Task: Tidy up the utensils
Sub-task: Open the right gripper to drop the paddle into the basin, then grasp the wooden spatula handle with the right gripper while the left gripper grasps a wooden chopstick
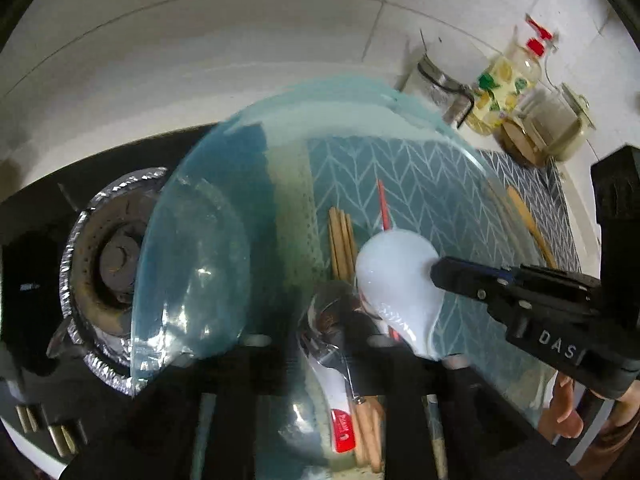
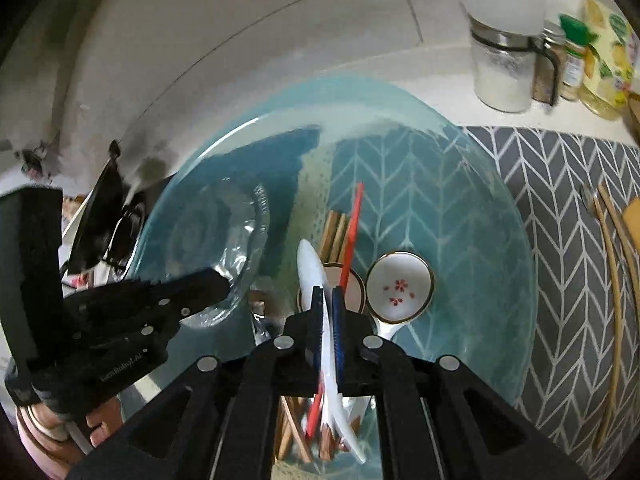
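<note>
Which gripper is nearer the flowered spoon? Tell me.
Right. The right gripper is just left of the flowered spoon; the left gripper is much farther left.

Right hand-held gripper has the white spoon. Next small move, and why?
Probably lift the white spoon straight up and clear of the blue glass bowl. The right hand-held gripper is shut on it, while chopsticks and another spoon lie close alongside.
</note>
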A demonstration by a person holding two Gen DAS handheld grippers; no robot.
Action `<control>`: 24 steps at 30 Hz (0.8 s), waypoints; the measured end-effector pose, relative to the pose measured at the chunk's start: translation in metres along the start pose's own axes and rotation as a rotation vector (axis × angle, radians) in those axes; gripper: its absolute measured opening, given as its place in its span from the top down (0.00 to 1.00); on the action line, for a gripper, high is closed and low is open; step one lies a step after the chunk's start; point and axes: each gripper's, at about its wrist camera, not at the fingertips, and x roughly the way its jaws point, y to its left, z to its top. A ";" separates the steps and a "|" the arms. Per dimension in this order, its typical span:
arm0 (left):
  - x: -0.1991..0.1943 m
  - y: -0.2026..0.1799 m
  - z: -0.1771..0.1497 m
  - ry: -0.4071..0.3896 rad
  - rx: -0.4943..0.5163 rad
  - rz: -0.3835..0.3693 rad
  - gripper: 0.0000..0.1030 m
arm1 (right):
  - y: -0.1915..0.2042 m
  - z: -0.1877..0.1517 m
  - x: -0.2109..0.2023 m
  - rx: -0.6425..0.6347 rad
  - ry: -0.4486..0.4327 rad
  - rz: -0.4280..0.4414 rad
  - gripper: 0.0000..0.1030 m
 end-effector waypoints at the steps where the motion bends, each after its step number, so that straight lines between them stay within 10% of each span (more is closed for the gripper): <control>1: -0.007 -0.003 0.001 -0.019 -0.003 0.009 0.70 | -0.003 0.002 -0.014 -0.017 -0.033 0.020 0.96; 5: -0.068 -0.051 0.000 -0.172 0.049 -0.012 0.54 | -0.031 0.007 -0.098 -0.141 -0.255 0.104 0.94; 9: -0.112 -0.125 -0.004 -0.316 0.126 -0.073 0.39 | -0.109 0.003 -0.163 -0.239 -0.418 0.123 0.30; 16: -0.060 -0.242 -0.012 -0.291 0.150 -0.149 0.28 | -0.279 -0.011 -0.131 -0.201 -0.206 -0.191 0.39; 24: 0.070 -0.275 -0.021 -0.104 -0.062 -0.075 0.29 | -0.288 -0.055 -0.097 -0.417 -0.102 -0.235 0.50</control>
